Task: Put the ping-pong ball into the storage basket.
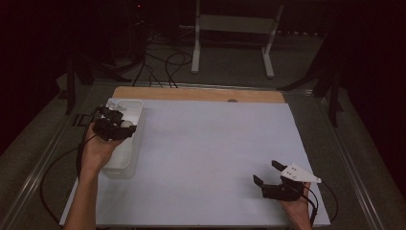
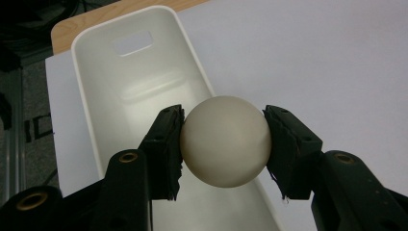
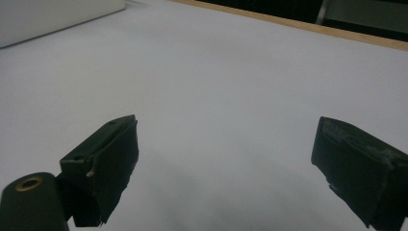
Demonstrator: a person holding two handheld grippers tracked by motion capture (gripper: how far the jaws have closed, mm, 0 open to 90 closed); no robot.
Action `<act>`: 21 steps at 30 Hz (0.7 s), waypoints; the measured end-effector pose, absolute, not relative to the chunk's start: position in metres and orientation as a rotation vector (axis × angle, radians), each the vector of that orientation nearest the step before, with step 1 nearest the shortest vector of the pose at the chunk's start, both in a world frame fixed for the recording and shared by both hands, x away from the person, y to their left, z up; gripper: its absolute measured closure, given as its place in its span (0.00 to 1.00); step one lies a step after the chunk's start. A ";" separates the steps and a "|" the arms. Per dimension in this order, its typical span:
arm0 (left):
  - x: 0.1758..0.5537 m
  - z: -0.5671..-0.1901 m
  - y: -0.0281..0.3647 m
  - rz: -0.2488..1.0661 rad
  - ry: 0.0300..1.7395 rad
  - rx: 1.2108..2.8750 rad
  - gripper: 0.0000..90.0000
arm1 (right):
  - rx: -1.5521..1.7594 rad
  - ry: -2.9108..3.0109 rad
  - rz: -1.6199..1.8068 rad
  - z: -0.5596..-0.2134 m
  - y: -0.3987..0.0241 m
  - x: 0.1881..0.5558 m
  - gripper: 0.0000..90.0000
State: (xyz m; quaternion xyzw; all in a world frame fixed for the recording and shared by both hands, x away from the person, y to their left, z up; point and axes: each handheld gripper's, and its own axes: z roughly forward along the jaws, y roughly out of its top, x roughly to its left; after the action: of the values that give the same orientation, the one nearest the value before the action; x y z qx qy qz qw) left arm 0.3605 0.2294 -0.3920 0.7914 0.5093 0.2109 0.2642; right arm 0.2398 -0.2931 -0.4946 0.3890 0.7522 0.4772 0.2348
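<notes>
A cream-white ball [image 2: 225, 141] sits between the two black pads of my left gripper [image 2: 223, 144], which is shut on it. In the high view that left gripper [image 1: 123, 125] hovers over the long white bin [image 1: 125, 163] at the table's left side, with the ball [image 1: 126, 124] at its tip. The left gripper view looks down into the bin [image 2: 139, 91], whose inside holds nothing that I can see. My right gripper [image 1: 265, 173] rests low at the front right of the table, jaws wide apart; nothing lies between the right gripper [image 3: 226, 159] pads.
A pale sheet [image 1: 210, 153] covers the table, with a wooden strip [image 1: 201, 94] along its far edge. Cables and a white stand [image 1: 234, 28] lie on the dark floor behind. The bin has a handle slot [image 2: 132, 42] in its far wall.
</notes>
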 end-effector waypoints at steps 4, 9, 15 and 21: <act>0.360 -0.393 0.232 0.570 1.385 2.141 0.56 | 1.068 2.064 1.310 -0.495 -0.293 0.240 0.10; 0.360 -0.394 0.235 0.572 1.396 2.142 0.56 | 1.068 2.064 1.309 -0.495 -0.293 0.240 0.10; 0.360 -0.396 0.237 0.571 1.404 2.155 0.56 | 1.068 2.064 1.310 -0.495 -0.293 0.240 0.10; 0.360 -0.397 0.239 0.568 1.410 2.158 0.56 | 1.069 2.064 1.311 -0.495 -0.293 0.240 0.10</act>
State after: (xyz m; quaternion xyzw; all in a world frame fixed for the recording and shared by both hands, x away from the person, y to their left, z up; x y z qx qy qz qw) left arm 0.3596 0.2385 -0.3974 0.7920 0.5174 0.2085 0.2482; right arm 0.2397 -0.2928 -0.4946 0.3894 0.7519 0.4776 0.2344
